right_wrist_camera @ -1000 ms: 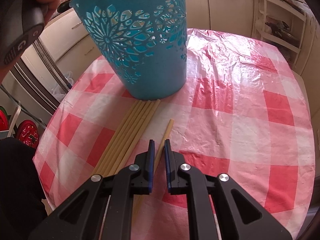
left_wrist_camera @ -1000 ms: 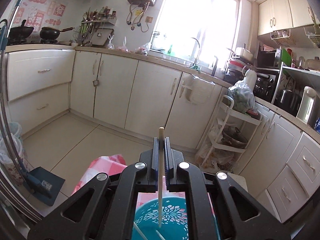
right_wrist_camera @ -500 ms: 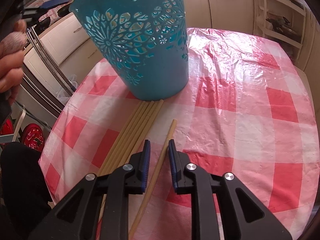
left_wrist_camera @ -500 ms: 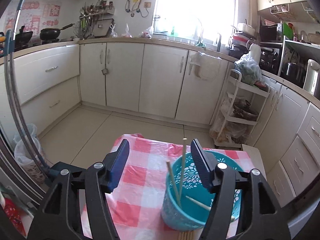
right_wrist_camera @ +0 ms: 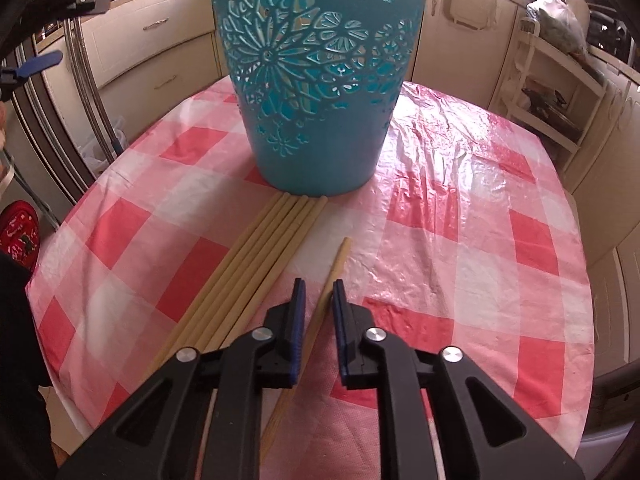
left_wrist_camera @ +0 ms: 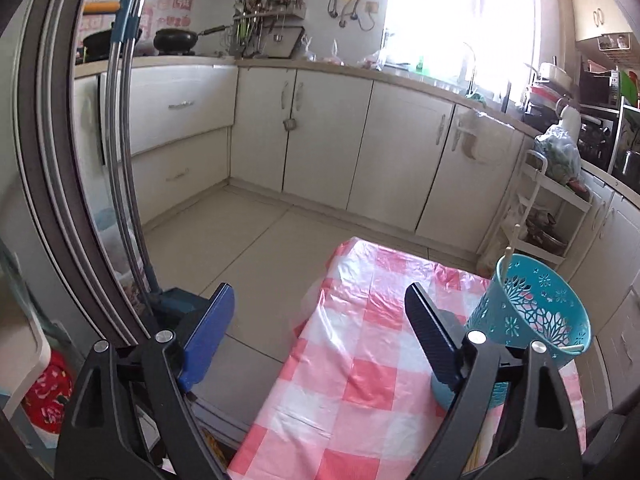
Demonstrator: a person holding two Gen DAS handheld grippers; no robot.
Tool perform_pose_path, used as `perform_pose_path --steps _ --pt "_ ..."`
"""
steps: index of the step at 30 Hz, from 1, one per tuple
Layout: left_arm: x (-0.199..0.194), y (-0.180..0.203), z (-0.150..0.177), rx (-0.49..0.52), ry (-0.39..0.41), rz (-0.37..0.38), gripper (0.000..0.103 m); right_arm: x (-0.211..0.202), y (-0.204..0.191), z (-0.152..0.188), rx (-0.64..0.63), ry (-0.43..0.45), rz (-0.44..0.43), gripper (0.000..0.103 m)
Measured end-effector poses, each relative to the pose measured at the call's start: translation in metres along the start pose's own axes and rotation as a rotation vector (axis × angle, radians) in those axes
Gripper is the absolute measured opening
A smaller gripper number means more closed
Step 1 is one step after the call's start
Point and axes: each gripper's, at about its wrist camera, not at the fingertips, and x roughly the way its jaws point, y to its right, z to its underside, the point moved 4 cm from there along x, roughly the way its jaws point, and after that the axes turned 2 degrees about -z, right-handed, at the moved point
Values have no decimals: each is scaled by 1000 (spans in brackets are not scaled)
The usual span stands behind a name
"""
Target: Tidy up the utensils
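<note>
A: How is the right gripper [right_wrist_camera: 317, 308] posed?

B: It is held low over the checked tablecloth [right_wrist_camera: 460, 264], tilted forward and down. Its jaws are parted only a little, and a single chopstick [right_wrist_camera: 334, 270] is seen running between the two pads — whether it is touched by them cannot be told.

A: And just past it?

B: A bundle of chopsticks [right_wrist_camera: 260, 260] is laid side by side to the left of the single one, their far ends touching the foot of the teal basket [right_wrist_camera: 320, 80], which is stood upright on the cloth.

A: What of the left gripper [left_wrist_camera: 316, 336]?

B: It is held higher, off the near left edge of the table, pointed out over the kitchen floor [left_wrist_camera: 248, 240]. Its jaws are spread wide and nothing is held. The basket [left_wrist_camera: 532, 308] is seen to its right, partly hidden behind the right finger [left_wrist_camera: 432, 344], with chopsticks in the basket [left_wrist_camera: 509, 254] leaned against the rim.

A: Farther off?

B: White cabinets [left_wrist_camera: 328, 136] are ranged under a counter — and a bright window [left_wrist_camera: 460, 16] is set above.
</note>
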Motion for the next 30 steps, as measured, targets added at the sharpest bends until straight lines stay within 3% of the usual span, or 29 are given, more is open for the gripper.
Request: perform_pose_path --steps 5,14,22,30 --pt "1 3 4 41 4 -6 83 -18 28 8 186 -3 -133 5" --pt "9 11 12 57 -44 -3 83 -93 53 1 327 146 -302 5" --pt "13 16 20 96 -79 -9 83 -152 59 -43 338 330 -351 5" --pt "22 18 27 101 -127 -6 83 -189 58 -89 284 419 -362 5"
